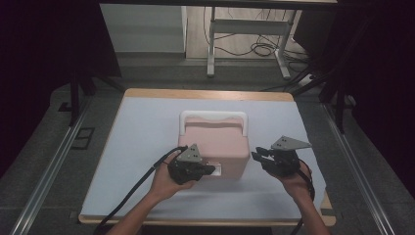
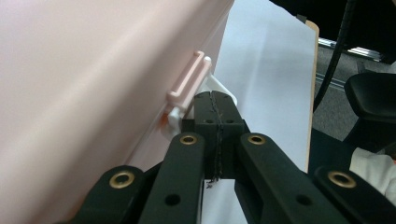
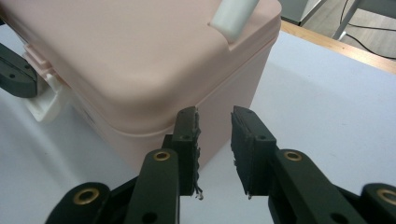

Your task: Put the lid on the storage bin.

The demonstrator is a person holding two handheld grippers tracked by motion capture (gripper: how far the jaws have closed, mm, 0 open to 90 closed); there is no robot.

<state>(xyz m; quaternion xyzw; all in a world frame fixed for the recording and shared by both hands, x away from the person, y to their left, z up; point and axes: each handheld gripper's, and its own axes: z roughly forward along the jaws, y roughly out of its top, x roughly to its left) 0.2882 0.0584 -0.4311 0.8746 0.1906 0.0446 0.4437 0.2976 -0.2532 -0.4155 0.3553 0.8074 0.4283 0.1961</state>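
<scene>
The front latch of the pink lidded box is being worked by the fully closed left claw, while the right claw, partly open and empty, is held just beside the box's corner; lifting the latch free is judged next.

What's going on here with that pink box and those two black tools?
A person holds a two-jaw gripper in each hand at a table covered in white. The left gripper, jaws shut, sits at the white latch on the front of a pink lidded box with a white handle. The right gripper waits beside the box's corner with its jaws apart and nothing between them. The lid looks closed.
</scene>
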